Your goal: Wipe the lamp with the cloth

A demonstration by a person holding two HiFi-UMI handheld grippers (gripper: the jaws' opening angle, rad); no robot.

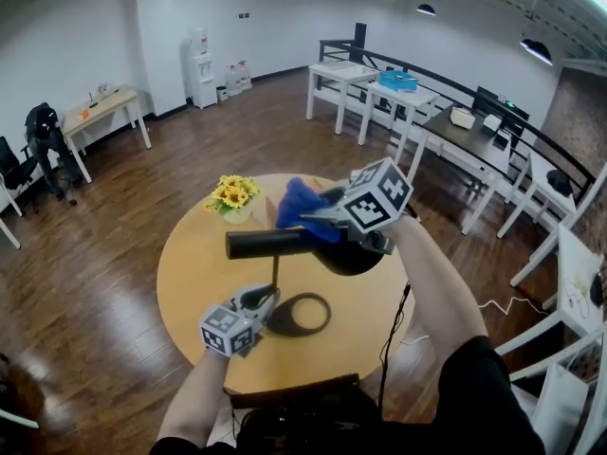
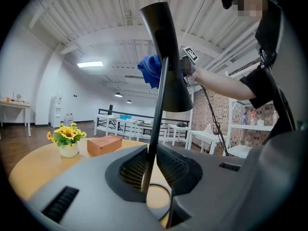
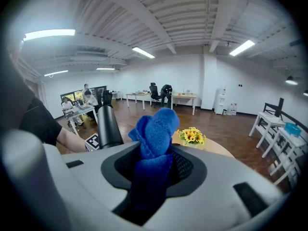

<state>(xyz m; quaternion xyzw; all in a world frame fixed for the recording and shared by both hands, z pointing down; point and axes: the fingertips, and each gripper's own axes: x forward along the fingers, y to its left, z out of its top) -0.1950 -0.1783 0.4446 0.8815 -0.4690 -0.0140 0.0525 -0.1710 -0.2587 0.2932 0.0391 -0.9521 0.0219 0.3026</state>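
Head view is showing a round wooden table [image 1: 190,263] carrying a black lamp [image 1: 270,244], whose ring-shaped base [image 1: 302,315] is lying flat on the near part of the tabletop and whose thin stem [image 1: 275,271] is rising to a long dark cone-shaped shade. The left hand-held gripper [image 1: 269,298] is reaching in low from the near side, just above the base. In the left gripper view its jaws are standing nearly together, pinching the stem between their pads. The right hand-held gripper [image 1: 319,218] is coming in from the right, over the wide end of the shade, and its marker cube is facing up toward the camera. In the right gripper view its jaws are gripping a bunched blue cloth [image 1: 299,203], with a rounded wad sticking out past the fingertips and more cloth hanging down between the jaws. The cloth is sitting right beside the narrow upper part of the shade, on the far side as the head view is showing it; whether it is pressing on the shade cannot be told. A small vase of yellow flowers [image 1: 233,197] is standing at the far left of the table, well apart from the lamp, and a brown box [image 2: 104,144] is lying just beside it in the left gripper view
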